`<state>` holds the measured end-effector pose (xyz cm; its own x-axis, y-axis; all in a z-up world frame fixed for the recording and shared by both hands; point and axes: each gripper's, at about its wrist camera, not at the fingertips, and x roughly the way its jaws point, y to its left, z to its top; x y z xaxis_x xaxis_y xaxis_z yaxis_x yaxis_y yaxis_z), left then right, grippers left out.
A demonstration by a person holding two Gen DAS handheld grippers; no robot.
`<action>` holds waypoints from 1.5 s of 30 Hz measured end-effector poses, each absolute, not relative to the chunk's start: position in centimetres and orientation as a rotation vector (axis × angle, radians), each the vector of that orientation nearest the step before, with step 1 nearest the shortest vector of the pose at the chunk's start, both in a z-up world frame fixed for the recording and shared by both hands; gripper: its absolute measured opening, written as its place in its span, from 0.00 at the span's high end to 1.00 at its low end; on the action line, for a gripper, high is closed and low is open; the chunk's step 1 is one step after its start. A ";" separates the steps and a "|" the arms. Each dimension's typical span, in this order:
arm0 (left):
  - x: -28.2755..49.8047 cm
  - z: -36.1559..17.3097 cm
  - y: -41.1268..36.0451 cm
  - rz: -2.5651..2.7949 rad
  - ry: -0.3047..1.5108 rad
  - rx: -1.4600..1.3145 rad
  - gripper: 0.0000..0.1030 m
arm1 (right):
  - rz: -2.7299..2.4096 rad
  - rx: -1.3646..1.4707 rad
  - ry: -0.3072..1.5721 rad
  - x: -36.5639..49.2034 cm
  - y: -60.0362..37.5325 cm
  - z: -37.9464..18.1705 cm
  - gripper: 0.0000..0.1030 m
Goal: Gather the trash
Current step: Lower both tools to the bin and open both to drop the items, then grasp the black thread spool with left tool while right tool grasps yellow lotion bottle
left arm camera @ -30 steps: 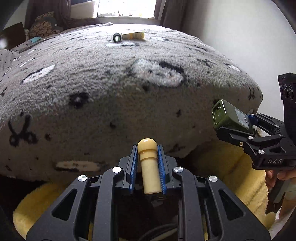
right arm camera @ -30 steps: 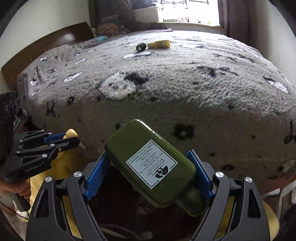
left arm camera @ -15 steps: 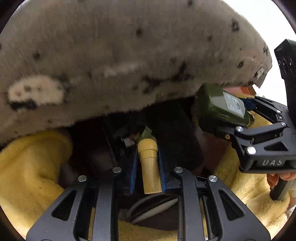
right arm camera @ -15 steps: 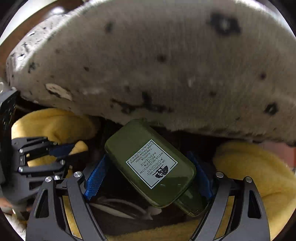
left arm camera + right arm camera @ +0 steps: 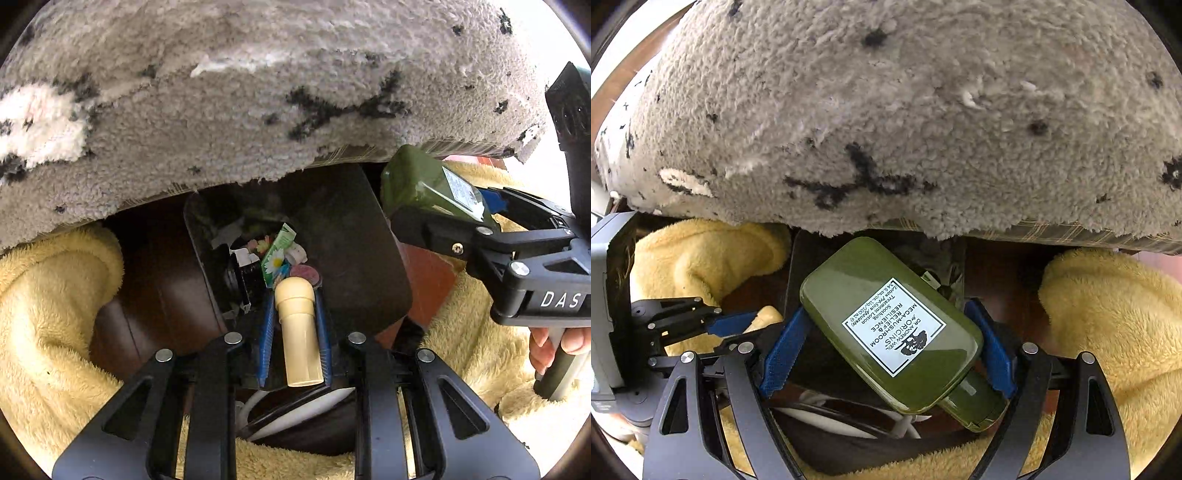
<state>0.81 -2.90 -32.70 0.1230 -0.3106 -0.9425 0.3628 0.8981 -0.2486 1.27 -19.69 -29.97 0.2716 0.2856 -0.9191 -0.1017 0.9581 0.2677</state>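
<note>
The left gripper (image 5: 295,332) is clenched on a small cream tube (image 5: 298,332), whose long axis runs straight forward along the fingers, rounded end ahead. Directly beyond and below that end lies the dark bin (image 5: 332,236), its mouth open toward the gripper with wrappers already inside, so this hand seems the nearer one to drop its load. The right gripper (image 5: 886,343), just to the right of the left one, grasps a green bottle (image 5: 890,325) that lies slanted across its wide jaws, above the same bin beside the yellow towel (image 5: 1108,314) and under the grey blanket (image 5: 886,110).
</note>
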 end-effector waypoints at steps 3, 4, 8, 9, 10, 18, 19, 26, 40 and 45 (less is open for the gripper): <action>1.0 -32.8 -3.0 -0.495 1.366 0.046 0.81 | 0.266 0.181 1.269 1.4 -19.6 -29.9 0.17; 1.0 -32.8 -2.9 -0.493 1.365 0.045 0.79 | 0.269 0.185 1.266 1.4 -19.9 -29.7 0.17; 1.1 -32.4 -3.0 -0.474 1.347 0.040 0.53 | 0.249 0.175 1.244 1.5 -20.1 -29.1 0.12; 1.2 -32.2 -2.9 -0.468 1.341 0.039 0.50 | 0.241 0.173 1.239 1.5 -20.2 -28.9 0.12; 1.2 -32.0 -2.8 -0.460 1.334 0.038 0.43 | 0.235 0.171 1.234 1.4 -20.4 -28.7 0.11; 1.5 -28.9 -2.0 -0.403 1.250 0.072 0.24 | 0.171 0.115 1.123 1.1 -21.6 -24.9 0.05; 1.5 -28.2 -1.9 -0.401 1.231 0.076 0.22 | 0.166 0.104 1.104 1.1 -21.6 -24.3 0.05; 2.0 -22.4 -1.2 -0.417 1.079 0.093 0.21 | 0.141 0.055 0.936 1.8 -22.6 -18.3 0.04; 10.5 -13.4 -0.3 -0.322 0.835 0.157 0.21 | 0.101 0.047 0.795 11.4 -25.9 -11.2 0.04; 17.3 -10.7 -0.1 -0.298 0.800 0.123 0.21 | 0.075 0.028 0.803 16.6 -25.9 -10.9 0.04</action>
<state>17.27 -0.11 -10.68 0.6574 -0.2160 -0.7219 0.3082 0.9513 -0.0040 16.63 -25.93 -10.86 0.6922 0.0780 -0.7174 -0.0565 0.9970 0.0538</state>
